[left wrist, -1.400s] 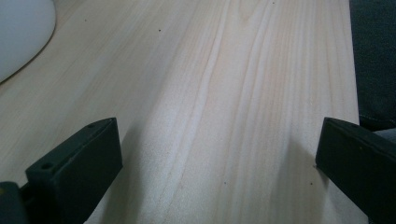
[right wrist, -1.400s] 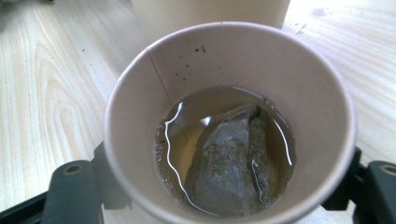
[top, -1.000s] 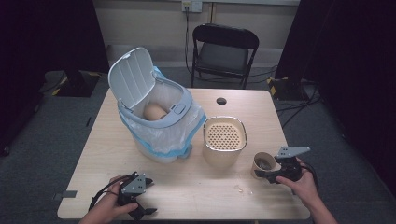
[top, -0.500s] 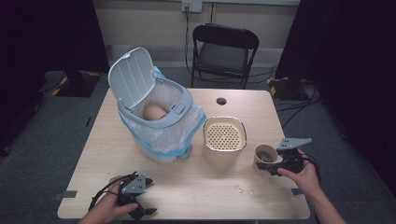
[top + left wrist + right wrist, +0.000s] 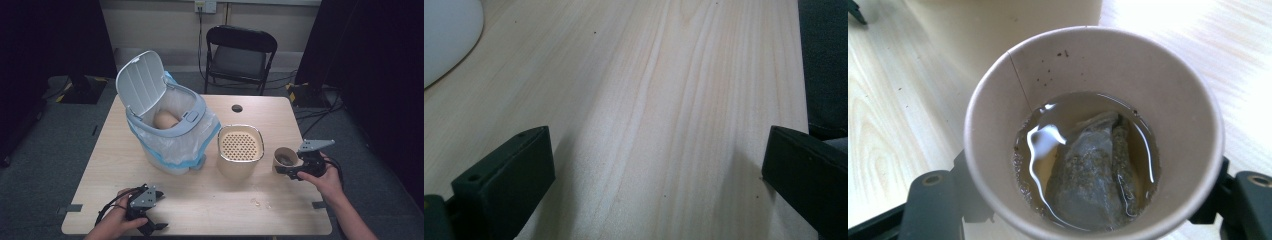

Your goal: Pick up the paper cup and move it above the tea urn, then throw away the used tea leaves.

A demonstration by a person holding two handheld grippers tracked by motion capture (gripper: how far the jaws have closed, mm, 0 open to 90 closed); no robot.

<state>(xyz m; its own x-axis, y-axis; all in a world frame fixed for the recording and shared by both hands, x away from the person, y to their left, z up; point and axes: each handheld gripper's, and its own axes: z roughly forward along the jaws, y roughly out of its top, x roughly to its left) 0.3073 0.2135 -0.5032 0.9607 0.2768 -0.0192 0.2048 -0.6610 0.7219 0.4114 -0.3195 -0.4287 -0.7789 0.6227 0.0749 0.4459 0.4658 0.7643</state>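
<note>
High view: a white lidded bin (image 5: 172,127) lined with a pale plastic bag stands on the left half of the wooden tabletop (image 5: 210,200), its lid tipped up and back; a rounded tan thing lies inside, too small to name. Just right of it, near the middle, sits a beige container with a perforated strainer insert (image 5: 240,150), and the insert looks bare. Near the right edge, a brown paper cup (image 5: 284,160) sits between the jaws of the right gripper (image 5: 292,169), just beside the beige container but apart from it. The right hand (image 5: 327,180) comes in from the lower right with the forearm angled toward the middle, the gripper pointing left and roughly level. The left hand (image 5: 117,220) rests at the front left edge, its left gripper (image 5: 150,212) lying low on the wood, well apart from the bin.

Left gripper view: the 2 black jaws stand wide and released, with bare wood grain between them. A white curved edge, probably the bin's base, shows at the upper left.

Right gripper view: the paper cup (image 5: 1093,135) fills the gap between the 2 jaws, which are clenched on its sides. It is about half full of brownish tea, with a soaked tea bag (image 5: 1093,180) lying in it and dark specks on the inner wall.
</note>
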